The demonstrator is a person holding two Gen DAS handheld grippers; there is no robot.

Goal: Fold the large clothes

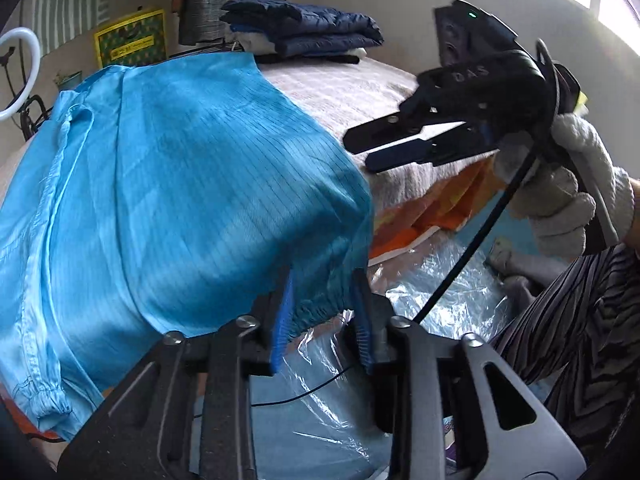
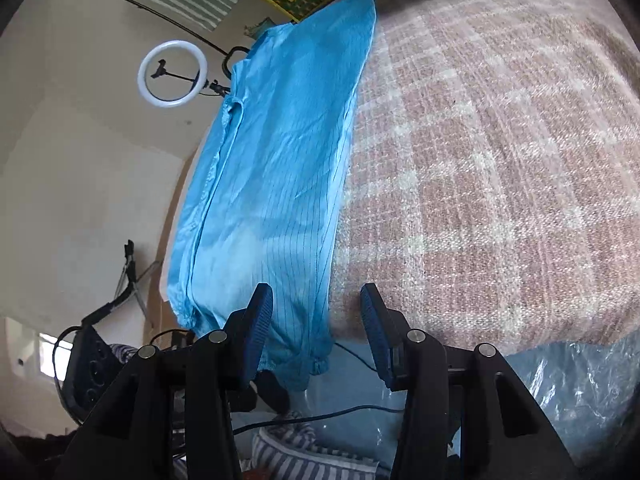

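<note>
The blue garment (image 1: pixel 172 184) lies flat on the bed (image 2: pixel 500 160) — both claws, left claw (image 1: pixel 324 316) and right claw (image 2: pixel 316 320), stand open, gripping nothing; folded dark clothes (image 1: pixel 312 32) sit far behind.

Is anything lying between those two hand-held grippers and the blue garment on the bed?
Nothing visible. The left hand-held gripper already straddles the hem of the blue garment, and the right hand-held gripper sits just beside its edge.

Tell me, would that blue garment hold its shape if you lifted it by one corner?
Probably not. The blue garment drapes limply over the bed edge, so it would likely sag. Its sheen hints it may slip. It looks thin, so probably light.
</note>
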